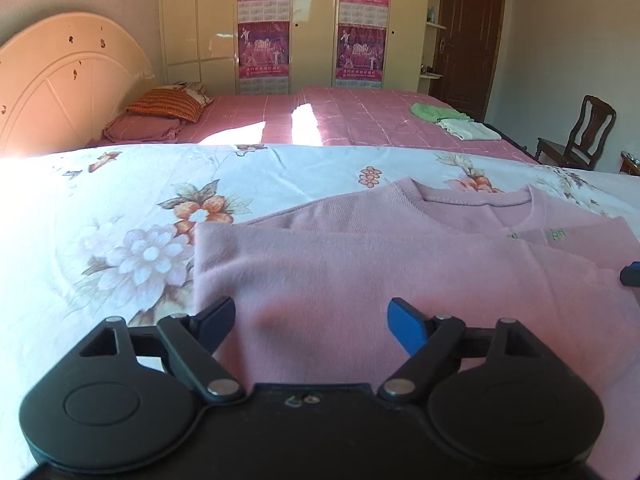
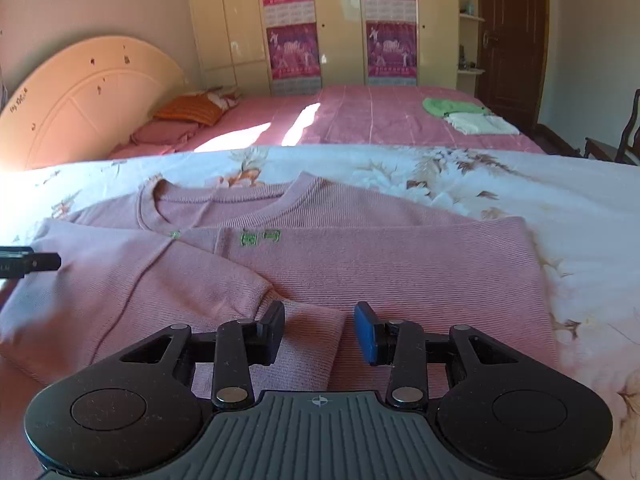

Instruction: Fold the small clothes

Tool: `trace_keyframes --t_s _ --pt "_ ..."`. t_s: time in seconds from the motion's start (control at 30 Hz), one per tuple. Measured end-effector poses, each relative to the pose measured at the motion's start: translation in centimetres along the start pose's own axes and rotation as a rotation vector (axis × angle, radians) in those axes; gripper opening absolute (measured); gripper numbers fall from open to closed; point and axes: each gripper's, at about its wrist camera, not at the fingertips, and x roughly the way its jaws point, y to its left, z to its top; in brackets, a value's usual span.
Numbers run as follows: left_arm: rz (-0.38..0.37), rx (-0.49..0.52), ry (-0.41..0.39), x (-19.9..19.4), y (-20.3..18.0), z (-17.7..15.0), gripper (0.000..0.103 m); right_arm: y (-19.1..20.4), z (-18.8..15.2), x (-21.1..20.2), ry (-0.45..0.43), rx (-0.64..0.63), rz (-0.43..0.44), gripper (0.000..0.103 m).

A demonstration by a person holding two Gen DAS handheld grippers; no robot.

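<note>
Right wrist shows the sweater (image 2: 380,264) with sleeves folded in; both tools, left (image 1: 310,320) and right (image 2: 320,330), gape empty. Next, probably grip the hem and fold upward.

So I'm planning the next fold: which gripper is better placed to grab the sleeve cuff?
Right. The right gripper has open jaws straddling the cuff of the pink sweater; the left gripper faces plain fabric.

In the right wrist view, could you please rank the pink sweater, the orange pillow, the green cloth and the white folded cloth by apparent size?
1. pink sweater, by far the largest, though it lies nearest the camera.
2. orange pillow.
3. green cloth and white folded cloth look alike; I would not rank them.
</note>
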Motion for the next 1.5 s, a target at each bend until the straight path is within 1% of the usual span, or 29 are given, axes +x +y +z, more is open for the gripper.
trace_keyframes --t_s 0.07,0.1,0.2,0.23,0.27,0.37,0.43,0.5,0.53,0.63,0.77,0.83,1.03,1.1,1.13,1.2,1.27,1.3,1.43,1.47,1.5 --pt "0.035 -0.011 0.005 -2.7 0.9 -2.5 0.083 -1.1 -1.5 -2.4 -0.008 0.005 -0.002 0.039" --pt "0.05 -0.025 0.02 -4.1 1.4 -3.9 0.083 -1.7 -2.4 -3.5 -0.008 0.003 0.001 0.039" --pt "0.116 -0.055 0.089 -8.1 2.9 -8.6 0.081 -3.6 -5.7 -6.9 0.015 -0.006 -0.009 0.039" --pt "0.13 -0.078 0.091 -9.8 3.5 -10.2 0.082 -4.3 -6.7 -7.9 0.025 -0.011 -0.019 0.039" --pt "0.128 -0.098 0.091 -11.2 3.9 -11.2 0.082 -5.0 -7.8 -9.0 0.041 -0.013 -0.035 0.039" --pt "0.176 -0.103 0.125 -14.8 3.9 -13.5 0.082 -6.5 -9.8 -12.1 0.06 0.004 -0.047 0.039" --pt "0.172 -0.132 0.145 -16.4 3.8 -14.6 0.081 -6.5 -10.5 -13.9 0.08 -0.006 -0.053 0.039" --pt "0.164 -0.128 0.152 -17.7 3.2 -15.4 0.08 -6.0 -11.3 -15.4 0.112 -0.026 -0.072 0.039" --pt "0.158 -0.12 0.154 -18.4 2.8 -15.9 0.079 -5.9 -11.7 -16.3 0.116 -0.023 -0.067 0.039" --pt "0.11 -0.123 0.145 -19.9 1.8 -17.0 0.078 -6.3 -13.4 -19.1 0.124 0.05 -0.061 0.039" --pt "0.034 -0.133 0.141 -22.1 1.2 -19.0 0.078 -7.5 -16.6 -22.8 0.159 0.255 -0.032 0.039" --pt "0.002 -0.135 0.146 -23.6 1.0 -20.2 0.078 -7.7 -18.1 -24.5 0.171 0.324 -0.002 0.039" --pt "-0.089 -0.208 0.118 -27.4 1.5 -23.5 0.078 -6.4 -21.7 -28.7 0.198 0.408 0.092 0.039" --pt "-0.14 -0.263 0.109 -27.9 2.3 -24.0 0.078 -6.1 -22.4 -29.7 0.187 0.434 0.111 0.039" --pt "-0.181 -0.309 0.108 -28.0 2.9 -24.1 0.078 -6.2 -22.6 -30.0 0.179 0.445 0.117 0.039" --pt "-0.249 -0.381 0.108 -27.6 4.1 -23.9 0.077 -6.8 -22.5 -30.2 0.157 0.484 0.129 0.039" --pt "-0.296 -0.415 0.104 -26.8 5.0 -23.7 0.077 -8.1 -22.4 -29.4 0.136 0.554 0.132 0.039" --pt "-0.319 -0.424 0.102 -26.2 5.3 -23.3 0.077 -8.8 -22.2 -28.9 0.127 0.594 0.15 0.039" --pt "-0.368 -0.457 0.106 -23.9 5.8 -22.0 0.075 -10.9 -21.4 -26.2 0.102 0.726 0.23 0.039" --pt "-0.369 -0.462 0.108 -23.5 5.7 -21.8 0.071 -11.2 -21.2 -25.7 0.097 0.748 0.249 0.039" --pt "-0.369 -0.464 0.11 -23.2 5.6 -21.6 0.069 -11.3 -21.0 -25.3 0.096 0.76 0.263 0.039"
